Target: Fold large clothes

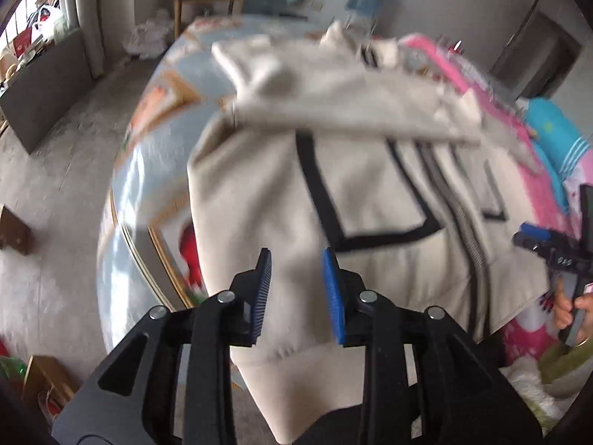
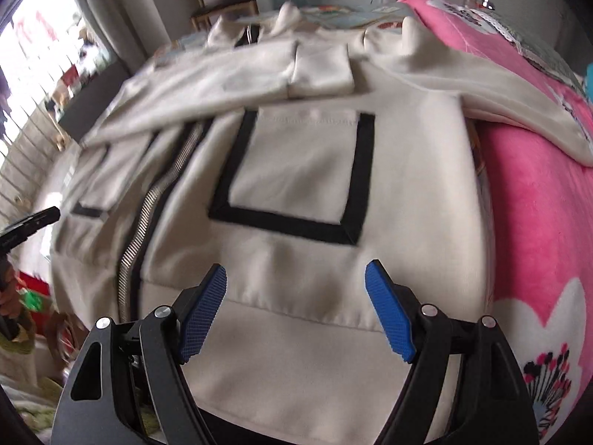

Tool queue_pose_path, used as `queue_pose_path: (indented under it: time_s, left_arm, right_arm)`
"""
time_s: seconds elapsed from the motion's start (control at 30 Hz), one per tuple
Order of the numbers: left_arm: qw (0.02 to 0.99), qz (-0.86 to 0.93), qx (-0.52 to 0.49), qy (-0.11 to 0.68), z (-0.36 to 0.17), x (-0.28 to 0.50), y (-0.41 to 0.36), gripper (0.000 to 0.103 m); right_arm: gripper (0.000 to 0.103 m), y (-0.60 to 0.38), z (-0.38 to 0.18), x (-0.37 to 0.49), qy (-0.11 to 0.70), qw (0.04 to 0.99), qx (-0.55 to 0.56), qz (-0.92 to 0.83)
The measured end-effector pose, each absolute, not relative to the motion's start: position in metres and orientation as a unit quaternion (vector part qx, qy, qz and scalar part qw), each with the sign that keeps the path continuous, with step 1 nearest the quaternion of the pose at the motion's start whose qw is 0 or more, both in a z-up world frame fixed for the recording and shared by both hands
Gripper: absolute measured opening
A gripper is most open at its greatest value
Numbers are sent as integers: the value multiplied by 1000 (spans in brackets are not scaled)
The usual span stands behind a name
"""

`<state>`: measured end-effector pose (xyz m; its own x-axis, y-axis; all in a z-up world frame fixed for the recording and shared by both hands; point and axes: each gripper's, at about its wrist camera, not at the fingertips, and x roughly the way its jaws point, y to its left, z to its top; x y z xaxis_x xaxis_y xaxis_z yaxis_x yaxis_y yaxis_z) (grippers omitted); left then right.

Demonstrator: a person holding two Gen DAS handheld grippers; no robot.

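On the bed (image 2: 526, 200), the cream zip jacket (image 2: 296, 170) has sleeves folded across, body fold pending; left claw (image 1: 298, 291) and right claw (image 2: 296, 309) gape empty.

A grey concrete floor (image 1: 55, 170) fills the left of the left wrist view. A bed (image 1: 155, 155) with a pale blue patterned sheet takes the centre, with a pink blanket (image 2: 533, 200) at its right. A wooden chair (image 1: 207, 0) stands at top centre against a light wall (image 1: 463, 3). A bright window (image 2: 33, 55) and curtain (image 2: 100, 11) occupy the upper left. A dark door (image 1: 537, 55) shows upper right.
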<state>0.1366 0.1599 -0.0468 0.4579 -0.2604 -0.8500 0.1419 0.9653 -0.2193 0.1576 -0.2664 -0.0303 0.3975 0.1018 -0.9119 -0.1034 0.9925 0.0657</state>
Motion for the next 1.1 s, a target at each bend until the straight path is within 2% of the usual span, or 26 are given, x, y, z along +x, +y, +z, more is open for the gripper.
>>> queue_pose_path:
  time_s: [0.1, 0.2, 0.3, 0.37, 0.43, 0.57, 0.83, 0.9, 0.97, 1.1]
  left_arm:
    - [858, -111, -65, 498, -46, 125, 157, 29]
    - [865, -115, -76, 482, -31, 124, 156, 39]
    - [873, -127, -57, 468, -16, 134, 139, 44]
    - [875, -142, -47, 460, -10, 146, 122, 50]
    - [874, -150, -39, 461, -10, 159, 104, 54]
    - [866, -155, -16, 475, -19, 186, 71, 62]
    - [855, -143, 6, 498, -41, 240, 33, 67]
    - [864, -130, -7, 486, -37, 250, 37, 78]
    - [874, -113, -25, 472, -32, 262, 44, 81]
    - [882, -65, -33, 465, -40, 292, 54, 83]
  right_arm:
    - [76, -279, -41, 138, 557, 828, -14, 57]
    - [76, -288, -32, 122, 556, 827, -10, 81]
    - [76, -300, -12, 122, 554, 827, 15, 94]
    - [76, -325, 10, 129, 527, 843, 62, 92]
    - [83, -365, 28, 139, 496, 856, 126, 71]
    - [83, -446, 40, 165, 462, 861, 212, -12]
    - [83, -626, 19, 231, 396, 813, 403, -141]
    - [83, -661, 10, 243, 384, 799, 426, -180]
    - [83, -691, 2, 253, 377, 792, 431, -210]
    - [73, -727, -19, 277, 376, 773, 442, -257]
